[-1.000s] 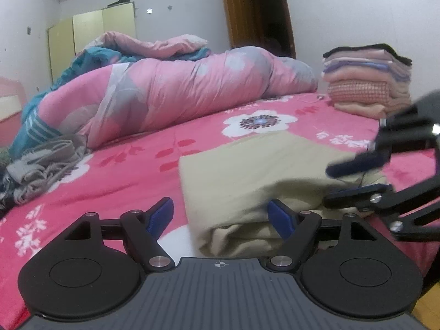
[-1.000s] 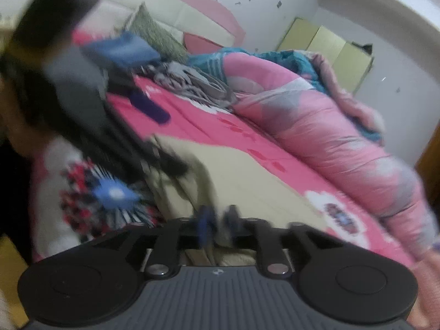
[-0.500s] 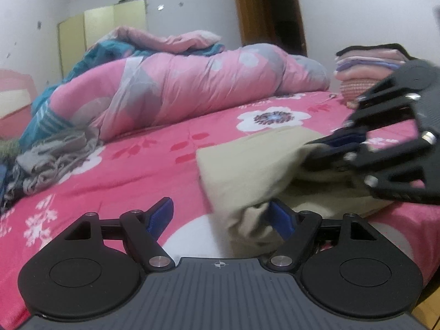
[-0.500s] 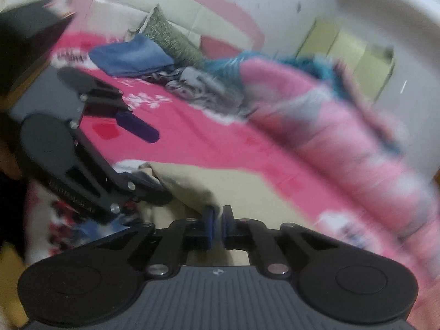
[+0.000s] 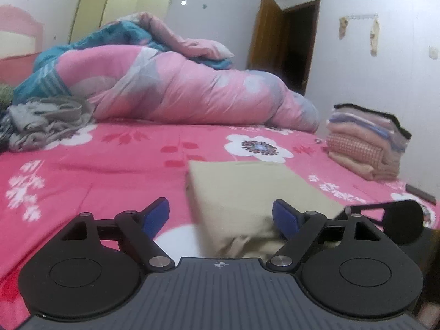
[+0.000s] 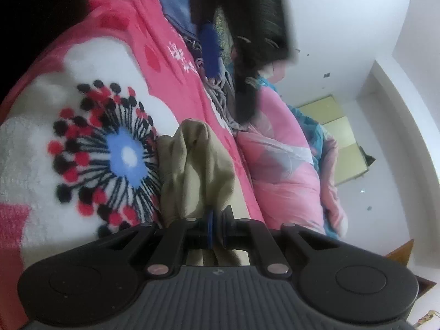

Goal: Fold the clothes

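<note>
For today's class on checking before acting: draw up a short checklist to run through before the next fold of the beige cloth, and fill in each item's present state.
1. Right claw shut on beige cloth: ok, fabric is pinched between its pads.
2. Left claw gripping the cloth: not ok, jaws have just opened further and stand wide; the cloth's corner lies between them, unpinched.
3. Cloth's far part flat on the bed: ok.
4. Near edge tidy: not ok, bunched.
5. Folded stack apart from the cloth: ok.
6. Layers aligned underneath: cannot tell.

A beige folded garment [image 5: 247, 192] lies flat on the pink floral bedspread, its near edge bunched and lifted
</note>
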Motion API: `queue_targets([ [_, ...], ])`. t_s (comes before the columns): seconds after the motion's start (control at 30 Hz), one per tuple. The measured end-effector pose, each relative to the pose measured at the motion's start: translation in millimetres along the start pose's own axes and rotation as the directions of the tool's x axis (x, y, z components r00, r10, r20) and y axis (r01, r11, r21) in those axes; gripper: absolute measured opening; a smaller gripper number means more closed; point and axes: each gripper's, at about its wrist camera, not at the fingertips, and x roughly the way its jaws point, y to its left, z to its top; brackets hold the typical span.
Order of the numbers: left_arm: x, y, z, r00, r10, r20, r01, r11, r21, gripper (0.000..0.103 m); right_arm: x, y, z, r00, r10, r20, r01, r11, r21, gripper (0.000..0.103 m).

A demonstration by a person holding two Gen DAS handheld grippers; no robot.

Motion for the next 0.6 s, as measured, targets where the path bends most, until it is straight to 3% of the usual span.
queue_targets([
  [0.1, 31.1, -16.6, -1.9, 0.998, 0.014, -0.061, -0.012, 0.999, 0.030, 0.083, -6.6, -1.6, 2.9, 1.000, 0.006, -0.002, -0.006, 0.999, 0.038, 0.006],
  [0.2, 46.0, -18.1, -12.1, 0.993, 0.037, -0.109, -0.035, 0.999, 0.021, 0.083, -21.4, -10.4, 0.9, 0.997, 0.072, -0.011, -0.069, 0.987, 0.145, 0.007],
  [0.27, 43.8, -12.0, -18.3, 0.993, 0.026, -0.116, -0.028, 1.000, -0.012, 0.083, -38.4, -31.3, -7.2, 0.982, 0.190, 0.015, -0.184, 0.925, 0.334, 0.007],
  [0.33, 39.8, -6.5, -21.7, 0.992, 0.015, -0.124, -0.020, 0.999, -0.043, 0.084, -55.6, -55.5, -21.7, 0.964, 0.258, 0.060, -0.253, 0.828, 0.501, 0.007],
  [0.5, 38.6, -10.6, -21.5, 0.991, 0.041, -0.125, -0.043, 0.999, -0.018, 0.085, -50.0, -96.3, -40.0, 0.984, 0.174, 0.050, -0.163, 0.727, 0.667, 0.007],
  [0.6, 37.9, -16.6, -20.7, 0.990, 0.067, -0.123, -0.065, 0.998, 0.024, 0.087, -26.5, -89.7, -49.3, 0.977, 0.214, 0.006, -0.165, 0.736, 0.657, 0.007],
])
